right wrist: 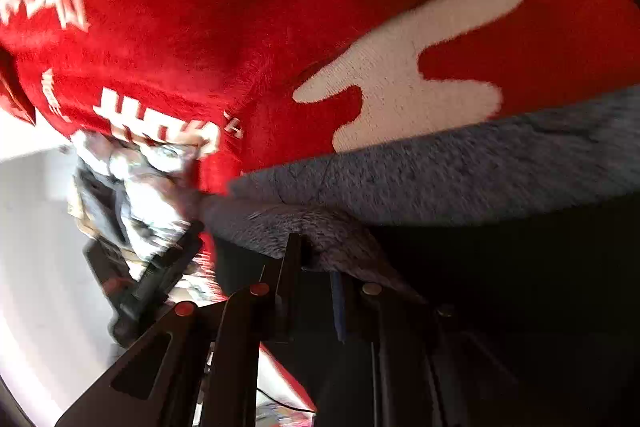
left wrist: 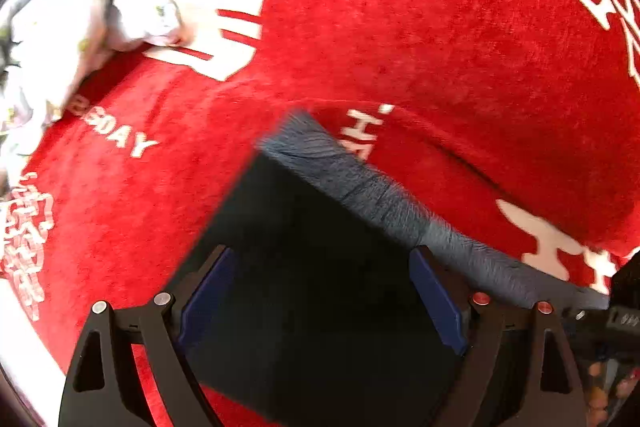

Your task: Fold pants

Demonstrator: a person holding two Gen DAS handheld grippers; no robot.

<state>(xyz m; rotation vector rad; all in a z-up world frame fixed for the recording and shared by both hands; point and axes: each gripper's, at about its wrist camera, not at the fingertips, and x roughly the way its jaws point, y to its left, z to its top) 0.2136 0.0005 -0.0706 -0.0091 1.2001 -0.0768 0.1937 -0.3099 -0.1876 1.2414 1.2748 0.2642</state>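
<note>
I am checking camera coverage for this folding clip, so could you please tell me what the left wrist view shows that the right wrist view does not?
Only the left wrist view shows the left hand-held gripper open over the dark pants, and "DAY" lettering.

Only the right wrist view shows the right hand-held gripper shut on the pants' grey fuzzy edge.

Both show the red blanket with white lettering and a crumpled pale cloth.
</note>
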